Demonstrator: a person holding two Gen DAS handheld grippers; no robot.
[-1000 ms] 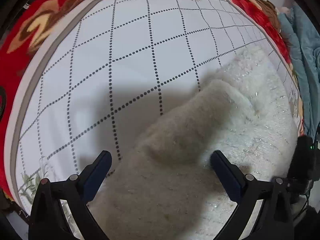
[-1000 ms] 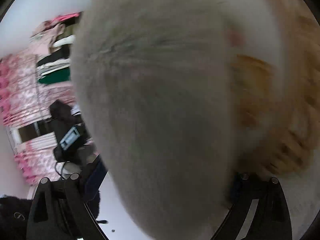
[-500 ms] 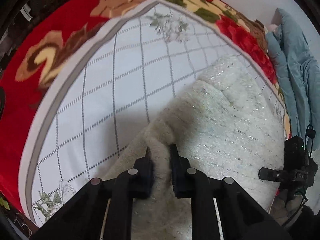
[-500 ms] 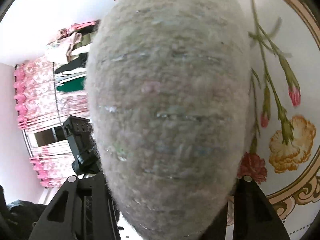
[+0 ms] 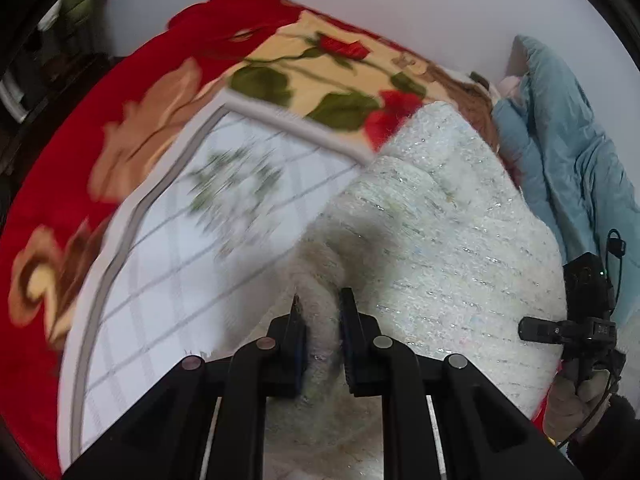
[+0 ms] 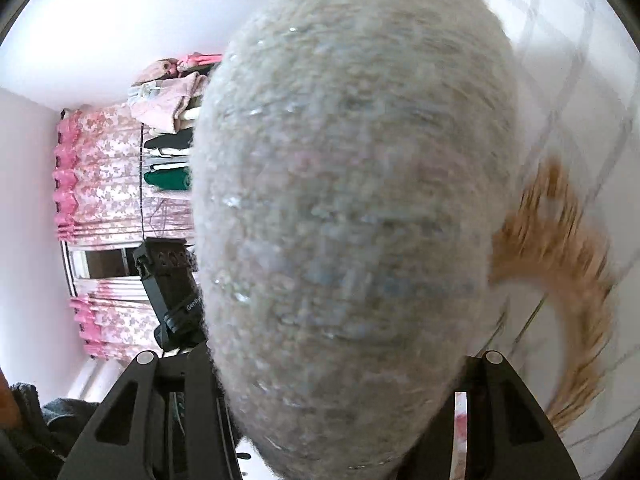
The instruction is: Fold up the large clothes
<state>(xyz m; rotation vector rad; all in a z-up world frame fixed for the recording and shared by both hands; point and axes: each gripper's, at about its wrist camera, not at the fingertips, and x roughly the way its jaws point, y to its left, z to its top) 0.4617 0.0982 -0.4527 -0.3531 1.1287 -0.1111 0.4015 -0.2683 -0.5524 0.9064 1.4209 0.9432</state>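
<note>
Both claws, left claw [image 5: 320,312] and right claw [image 6: 344,364], clamp the fuzzy white sweater [image 5: 448,248], which stretches away lengthwise.

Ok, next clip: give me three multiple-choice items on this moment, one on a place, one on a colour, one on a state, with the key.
1. Where does the fluffy white garment lie?
A. on the gridded white sheet
B. on a chair
C. in a basket

2. What colour is the padded cover beside it?
A. black
B. light blue
C. orange

3. How is the left gripper?
A. wide open
B. shut on a fold of the garment
C. holding a hanger

Key: A, the grid shows around it; B, pale blue folds at right; B, both pads pinch the fluffy fabric.
</note>
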